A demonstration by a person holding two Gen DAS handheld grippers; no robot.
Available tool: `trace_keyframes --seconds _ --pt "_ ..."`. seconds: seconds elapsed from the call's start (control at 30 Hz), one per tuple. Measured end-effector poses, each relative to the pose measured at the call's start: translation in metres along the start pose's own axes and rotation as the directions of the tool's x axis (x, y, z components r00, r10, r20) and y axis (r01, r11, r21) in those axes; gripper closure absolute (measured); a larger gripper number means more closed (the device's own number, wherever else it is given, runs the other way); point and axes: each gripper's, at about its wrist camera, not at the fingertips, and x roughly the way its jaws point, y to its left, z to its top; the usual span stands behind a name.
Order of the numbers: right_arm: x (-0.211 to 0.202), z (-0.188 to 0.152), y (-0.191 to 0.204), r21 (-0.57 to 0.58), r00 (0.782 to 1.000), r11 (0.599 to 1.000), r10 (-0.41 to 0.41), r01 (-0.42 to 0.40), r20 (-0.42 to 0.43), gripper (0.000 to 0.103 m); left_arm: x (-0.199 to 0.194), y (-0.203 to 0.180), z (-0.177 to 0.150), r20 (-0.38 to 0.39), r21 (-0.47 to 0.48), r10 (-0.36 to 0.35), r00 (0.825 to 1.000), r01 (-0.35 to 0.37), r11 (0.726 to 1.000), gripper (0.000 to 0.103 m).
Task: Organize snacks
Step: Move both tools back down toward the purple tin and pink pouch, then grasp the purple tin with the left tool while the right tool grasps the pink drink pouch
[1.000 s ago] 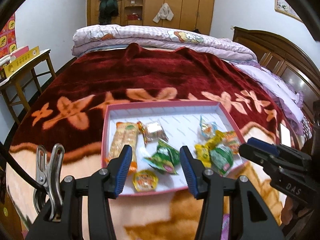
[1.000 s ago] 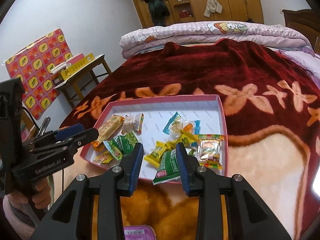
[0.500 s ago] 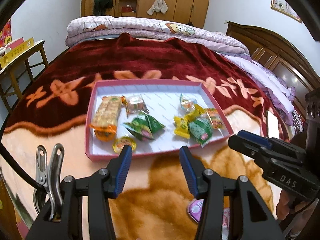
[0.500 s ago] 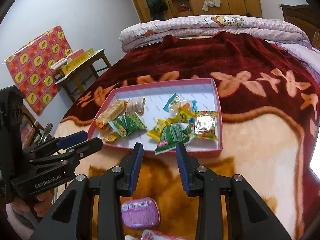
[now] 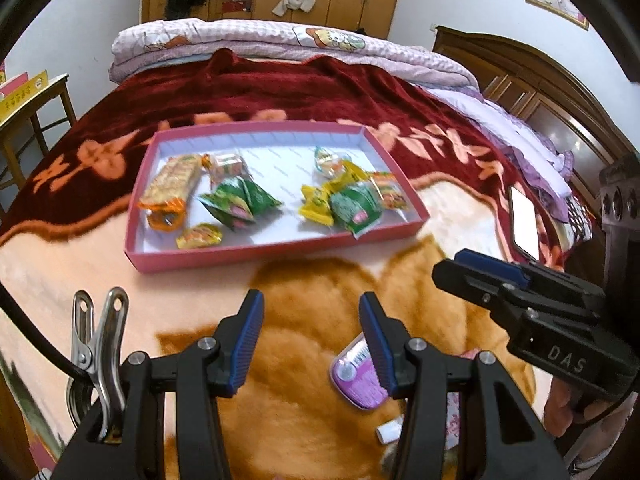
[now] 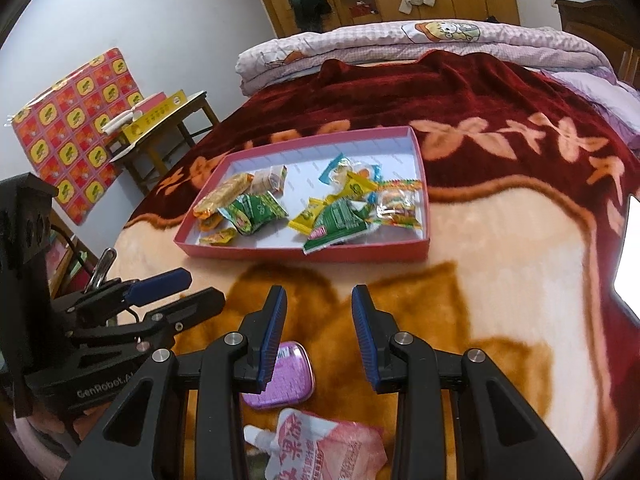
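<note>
Plush orange-and-cream blanket (image 6: 500, 240) now fills the foreground: both empty, part-open grippers, left gripper (image 5: 311, 344) and right gripper (image 6: 319, 334), have backed from the pink cardboard tray (image 6: 304, 254) toward the purple oval tin (image 6: 290, 380) at bottom centre, likely next.

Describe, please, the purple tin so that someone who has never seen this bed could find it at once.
Start at the pink tray of snacks on the blanket, then come toward the near edge. The purple tin lies there flat on the orange patch, outside the tray. It is small, rounded and hard-lidded, unlike the soft pink spouted pouch just nearer.

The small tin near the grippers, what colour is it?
Purple tin; clearest in the right wrist view.
</note>
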Motion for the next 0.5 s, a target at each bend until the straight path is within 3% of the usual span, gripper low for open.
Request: trace_keyframes --seconds 0.5 --pt "-0.002 -0.013 -0.013 0.023 1.000 1.000 -0.002 0.003 -0.024 0.068 0.021 -0.021 -0.023 -0.114 0.014 -0.075 0.991 0.077 0.997 0.051"
